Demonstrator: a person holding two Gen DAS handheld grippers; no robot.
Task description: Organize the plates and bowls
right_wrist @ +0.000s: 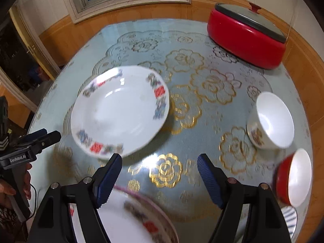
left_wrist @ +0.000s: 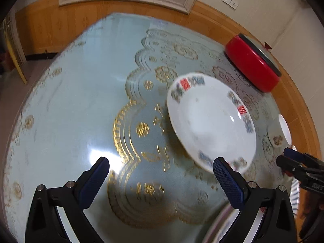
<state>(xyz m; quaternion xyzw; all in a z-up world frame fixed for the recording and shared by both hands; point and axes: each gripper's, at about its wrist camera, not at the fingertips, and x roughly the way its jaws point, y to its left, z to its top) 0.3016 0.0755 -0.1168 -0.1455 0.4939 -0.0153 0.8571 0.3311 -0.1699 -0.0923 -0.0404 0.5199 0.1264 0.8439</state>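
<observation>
A white plate with a patterned rim [left_wrist: 210, 121] lies on the table; it also shows in the right wrist view [right_wrist: 119, 111]. My left gripper [left_wrist: 162, 180] is open and empty, its right finger just at the plate's near rim. My right gripper [right_wrist: 160, 178] is open and empty, above a second patterned plate [right_wrist: 129, 218] at the near edge. That plate shows partly in the left wrist view [left_wrist: 224, 224]. A white bowl with a pattern [right_wrist: 269, 121] and a red bowl with white inside [right_wrist: 293, 178] sit to the right, with a blue striped dish [right_wrist: 289, 218] nearer.
A red pot with a dark lid [right_wrist: 247, 34] stands at the far right of the table; it also shows in the left wrist view [left_wrist: 253, 64]. The round table [left_wrist: 81, 101] has a blue-green cloth with gold flowers. Wooden wall panelling and a window lie behind.
</observation>
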